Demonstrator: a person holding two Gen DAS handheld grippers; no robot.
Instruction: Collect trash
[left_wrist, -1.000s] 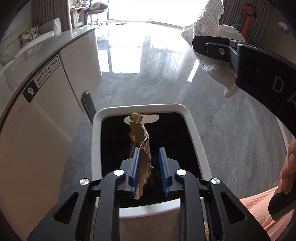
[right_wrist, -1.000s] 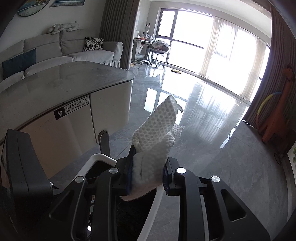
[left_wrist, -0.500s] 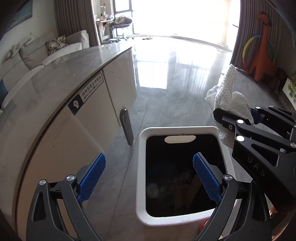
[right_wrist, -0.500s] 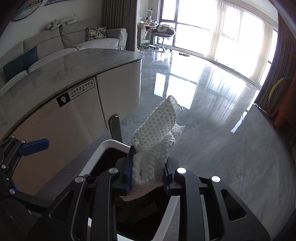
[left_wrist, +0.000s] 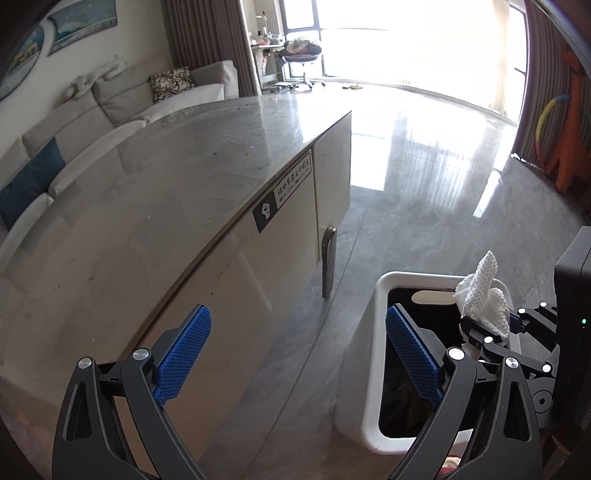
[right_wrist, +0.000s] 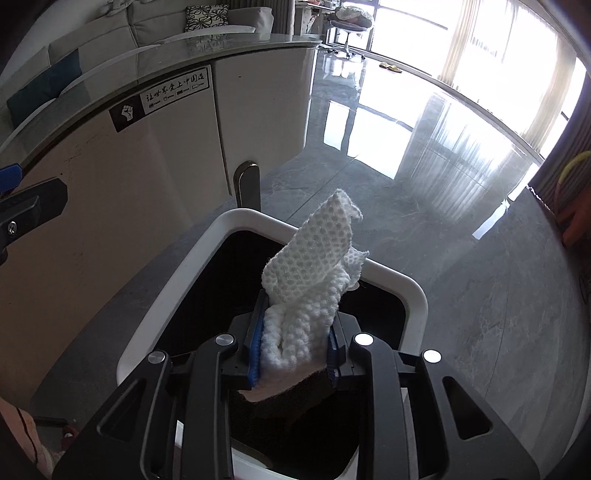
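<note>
Right gripper (right_wrist: 293, 354) clamps the white paper towel (right_wrist: 314, 291) directly above the trash bin (right_wrist: 413, 291) mouth, near its far rim; left gripper (left_wrist: 295, 354) wide, empty, off bin's left edge.

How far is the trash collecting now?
Done: the left gripper is open and empty, and some trash already lies inside the white bin. In hand: the right gripper is shut on a white paper towel above the bin's opening. Left: releasing the towel into the bin.
</note>
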